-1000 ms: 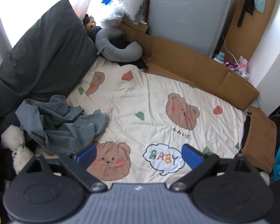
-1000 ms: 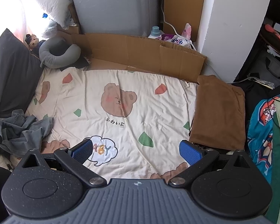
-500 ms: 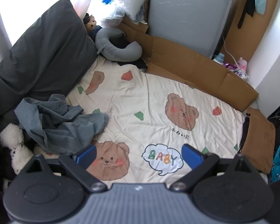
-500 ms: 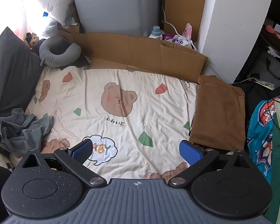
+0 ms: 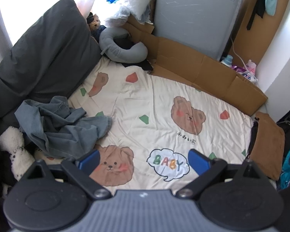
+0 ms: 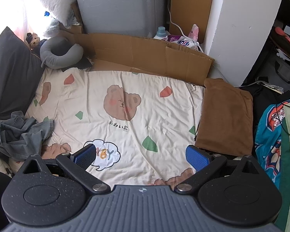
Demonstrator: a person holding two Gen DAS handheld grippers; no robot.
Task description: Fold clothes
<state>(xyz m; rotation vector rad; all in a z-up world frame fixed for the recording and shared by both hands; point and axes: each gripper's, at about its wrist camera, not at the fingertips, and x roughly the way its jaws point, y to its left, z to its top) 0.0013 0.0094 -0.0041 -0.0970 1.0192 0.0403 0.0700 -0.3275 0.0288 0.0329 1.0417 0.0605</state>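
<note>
Denim heap [image 5: 61, 127] unmoved, left tongs [image 5: 143, 159] nudged closer, both empty

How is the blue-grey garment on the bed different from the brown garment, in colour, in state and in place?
The blue-grey garment is crumpled in a loose heap; the brown garment lies flat and looks folded. The blue-grey garment sits at the left edge of the bear sheet, beside the dark pillow; the brown garment lies at the right edge. Neither gripper holds either: the left gripper and right gripper are both open.
</note>
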